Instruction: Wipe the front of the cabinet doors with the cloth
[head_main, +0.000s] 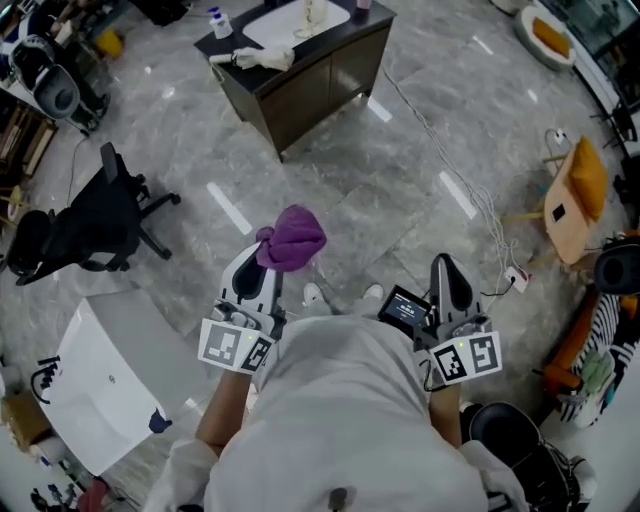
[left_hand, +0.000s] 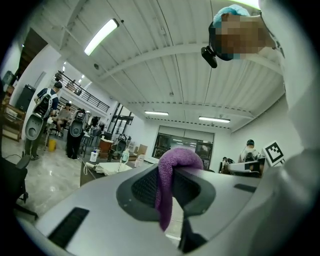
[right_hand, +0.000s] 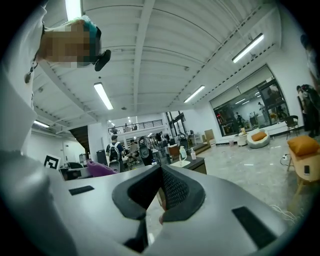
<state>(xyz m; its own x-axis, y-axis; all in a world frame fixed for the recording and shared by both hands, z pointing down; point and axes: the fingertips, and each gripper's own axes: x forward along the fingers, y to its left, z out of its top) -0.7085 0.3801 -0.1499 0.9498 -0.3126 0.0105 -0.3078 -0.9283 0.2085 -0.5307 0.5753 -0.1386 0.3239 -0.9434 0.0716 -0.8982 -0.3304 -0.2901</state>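
Purple cloth (head_main: 291, 238) is bunched up and clamped in the left gripper (head_main: 265, 258), flopping over its tips; the right gripper (head_main: 447, 270) has its jaws pinched together on nothing. Both sit close to the person's body, side by side, pointing forward at the dark cabinet (head_main: 318, 88), which is well apart across the floor (head_main: 330, 190). Print on the right one's little screen (head_main: 404, 308) is too small to read.
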